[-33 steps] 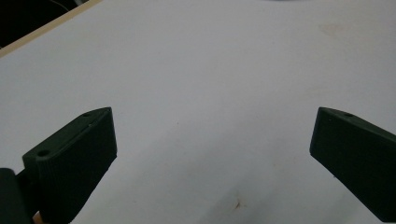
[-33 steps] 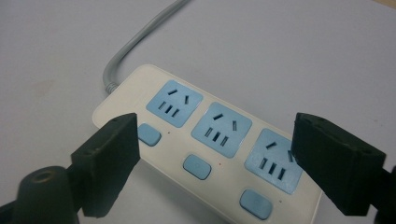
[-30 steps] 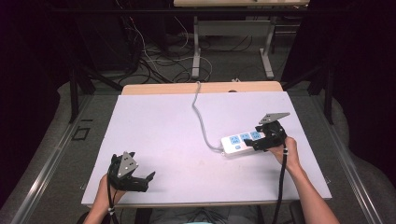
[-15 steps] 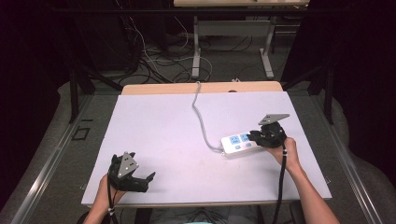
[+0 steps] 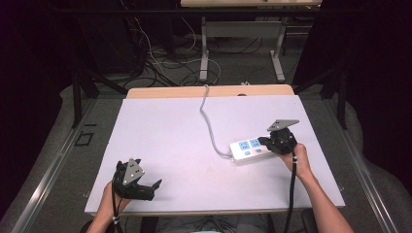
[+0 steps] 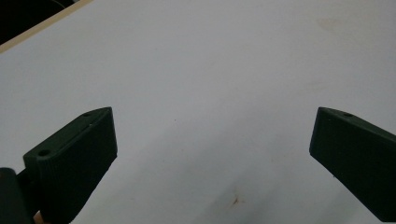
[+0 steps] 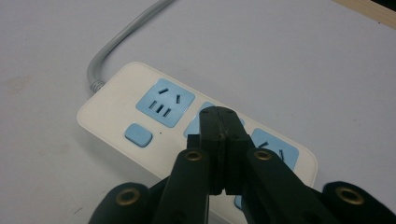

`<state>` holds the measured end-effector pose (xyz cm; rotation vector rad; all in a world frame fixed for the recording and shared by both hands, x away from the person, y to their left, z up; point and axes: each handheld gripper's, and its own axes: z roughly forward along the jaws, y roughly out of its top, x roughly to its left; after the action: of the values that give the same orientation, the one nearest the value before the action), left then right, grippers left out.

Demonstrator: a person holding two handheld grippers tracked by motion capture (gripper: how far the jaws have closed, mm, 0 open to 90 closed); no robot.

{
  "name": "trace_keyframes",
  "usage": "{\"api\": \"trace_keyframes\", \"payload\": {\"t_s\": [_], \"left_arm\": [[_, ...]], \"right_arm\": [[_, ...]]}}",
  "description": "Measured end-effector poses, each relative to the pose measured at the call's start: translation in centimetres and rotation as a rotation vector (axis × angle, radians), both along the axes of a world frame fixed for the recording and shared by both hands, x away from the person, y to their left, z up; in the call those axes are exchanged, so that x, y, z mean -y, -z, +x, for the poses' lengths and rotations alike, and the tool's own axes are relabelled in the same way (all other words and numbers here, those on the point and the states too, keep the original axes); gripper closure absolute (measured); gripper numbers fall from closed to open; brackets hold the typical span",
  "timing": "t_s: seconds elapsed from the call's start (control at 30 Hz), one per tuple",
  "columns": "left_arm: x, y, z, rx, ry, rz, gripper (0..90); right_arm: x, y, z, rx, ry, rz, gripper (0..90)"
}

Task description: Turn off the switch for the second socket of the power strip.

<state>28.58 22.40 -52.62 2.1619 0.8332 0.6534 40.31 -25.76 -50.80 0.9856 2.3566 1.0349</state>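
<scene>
Two tools are in your hands over the white bench (image 5: 165, 131). Your right tool (image 5: 266, 141) sits over the right end of the white power strip (image 5: 248, 148), which lies right of centre, its grey cord (image 5: 209, 119) running to the far edge. From above its jaws are hard to read; the right gripper view shows them pressed together, tips above the strip's middle blue socket (image 7: 194, 126). Your left tool (image 6: 212, 140) rests near the front-left corner, jaws spread wide over bare surface.

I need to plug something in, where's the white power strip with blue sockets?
In the high view, the white power strip lies right of centre on the white table, under the right gripper.
</scene>
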Motion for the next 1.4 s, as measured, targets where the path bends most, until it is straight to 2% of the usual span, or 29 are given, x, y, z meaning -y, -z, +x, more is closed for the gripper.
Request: {"api": "trace_keyframes", "payload": {"t_s": [0.37,0.53,0.57,0.67,0.83,1.13,1.17,1.2,1.3,1.4], "left_arm": [[0.0,0.0,0.0,0.004,-0.001,0.002,0.6],[0.0,0.0,0.0,0.005,-0.001,0.007,0.7],[0.0,0.0,0.0,0.004,0.001,0.007,0.7],[0.0,0.0,0.0,0.004,-0.001,0.007,0.7],[0.0,0.0,0.0,0.003,-0.001,0.004,0.7],[0.0,0.0,0.0,0.001,0.0,0.003,0.7],[0.0,0.0,0.0,0.001,0.0,0.003,0.7],[0.0,0.0,0.0,0.001,0.0,0.003,0.7],[0.0,0.0,0.0,0.0,-0.001,0.003,0.7],[0.1,0.0,0.0,0.001,-0.001,0.002,0.7]], "right_arm": [[-0.5,0.3,-0.1,-0.02,-0.016,-0.025,90.0],[-0.9,0.6,-0.2,-0.037,-0.037,-0.066,90.0],[-1.0,0.7,-0.2,-0.024,-0.047,-0.07,90.0],[-1.1,0.8,-0.3,-0.036,-0.04,-0.081,90.0],[-1.2,1.1,-0.2,-0.031,-0.05,-0.103,90.0],[-1.2,1.4,-0.1,-0.038,-0.056,-0.118,90.0],[-1.2,1.5,-0.1,-0.028,-0.055,-0.106,90.0],[-1.3,1.4,-0.2,-0.047,-0.049,-0.115,90.0],[-1.4,1.7,-0.1,-0.033,-0.049,-0.129,90.0],[-1.4,1.7,-0.1,-0.042,-0.052,-0.125,90.0]]}}
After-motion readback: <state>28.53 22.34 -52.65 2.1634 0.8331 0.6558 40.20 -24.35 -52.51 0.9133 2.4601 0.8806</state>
